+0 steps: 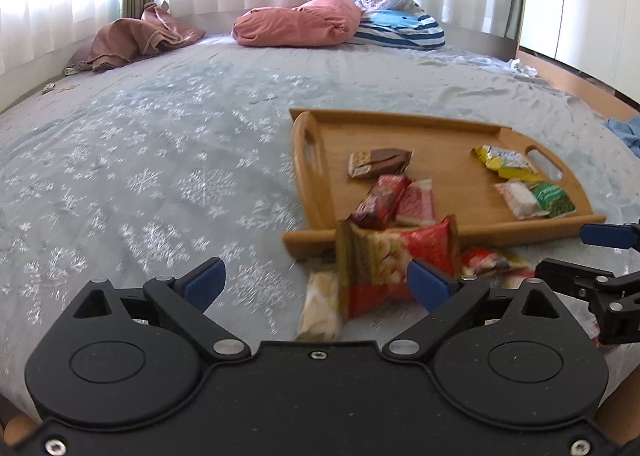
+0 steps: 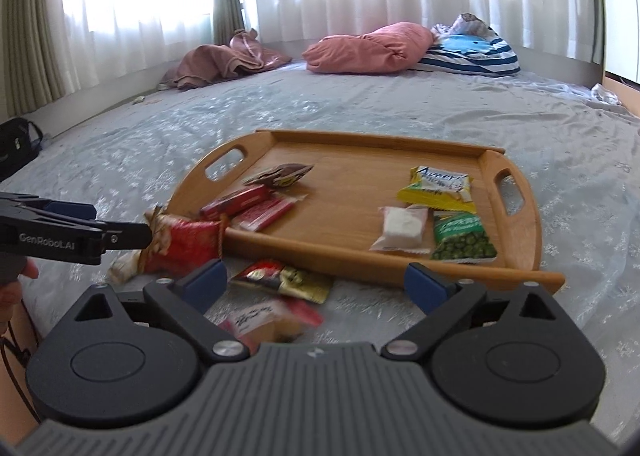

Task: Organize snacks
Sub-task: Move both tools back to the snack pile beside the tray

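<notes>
Right, the shallow wooden tray with cut-out handles (image 2: 516,252) sits on the pale blue snowflake-patterned bedsheet (image 1: 160,160), and it's filling up: at its three o'clock end a yellow packet (image 2: 438,184) whose print begins "Ameri", a green packet of peas (image 2: 464,238) and a white-and-pink sachet (image 2: 402,226) just beside it; over at nine o'clock a brown chocolate wrapper (image 2: 284,174) and two red bars (image 2: 250,204). A big red crinkly snack bag (image 1: 400,260) leans on the tray's six o'clock rim, a cream-coloured packet (image 1: 320,304) touching it on the sheet. In the right wrist view, a red-and-gold sachet (image 2: 284,280) and a pink-topped packet (image 2: 264,322) with blurred lettering lie off the tray. Left gripper (image 1: 316,282) spread wide, nothing pinched; right gripper (image 2: 316,280) likewise, jaws wide, empty. "GenRobot.AI" reads along the left gripper's arm.
</notes>
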The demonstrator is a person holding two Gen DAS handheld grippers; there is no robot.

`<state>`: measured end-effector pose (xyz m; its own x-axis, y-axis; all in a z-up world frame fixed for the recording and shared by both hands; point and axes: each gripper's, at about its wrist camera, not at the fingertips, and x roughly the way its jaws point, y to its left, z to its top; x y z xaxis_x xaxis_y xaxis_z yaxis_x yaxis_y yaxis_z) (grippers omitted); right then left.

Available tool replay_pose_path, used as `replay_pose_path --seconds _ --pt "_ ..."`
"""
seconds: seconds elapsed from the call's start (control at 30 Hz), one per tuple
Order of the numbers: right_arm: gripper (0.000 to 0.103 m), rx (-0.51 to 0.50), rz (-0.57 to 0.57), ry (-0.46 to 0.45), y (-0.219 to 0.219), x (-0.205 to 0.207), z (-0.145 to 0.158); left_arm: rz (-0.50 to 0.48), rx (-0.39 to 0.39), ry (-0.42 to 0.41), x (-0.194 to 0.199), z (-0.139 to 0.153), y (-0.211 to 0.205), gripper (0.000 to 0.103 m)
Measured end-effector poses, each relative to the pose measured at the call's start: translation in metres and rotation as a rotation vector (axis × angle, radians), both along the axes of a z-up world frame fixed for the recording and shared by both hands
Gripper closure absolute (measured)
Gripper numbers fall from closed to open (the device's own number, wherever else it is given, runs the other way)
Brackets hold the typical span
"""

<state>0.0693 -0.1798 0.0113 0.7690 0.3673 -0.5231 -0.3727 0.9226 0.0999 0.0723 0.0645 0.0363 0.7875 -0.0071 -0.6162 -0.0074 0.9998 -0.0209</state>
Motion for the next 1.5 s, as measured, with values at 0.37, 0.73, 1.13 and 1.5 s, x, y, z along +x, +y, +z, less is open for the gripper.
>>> replay_pose_path --seconds 0.37,0.73,1.13,1.5 --pt "0.0 -0.04 0.038 0.016 0.015 -0.013 -0.018 -0.007 -0.057 0.048 -0.004 -0.022 0.01 0.024" --pt "0.0 -0.052 0.058 0.032 0.029 -0.011 -0.024 -0.028 -0.039 0.057 -0.004 -0.027 0.006 0.079" --pt "0.01 -0.052 0.032 0.053 0.039 -0.009 -0.025 -0.028 -0.064 0.061 -0.012 -0.024 0.007 0.08" --pt "0.017 -0.059 0.004 0.063 0.037 -0.009 -0.028 -0.038 -0.048 0.062 -0.024 -0.026 0.004 0.078"
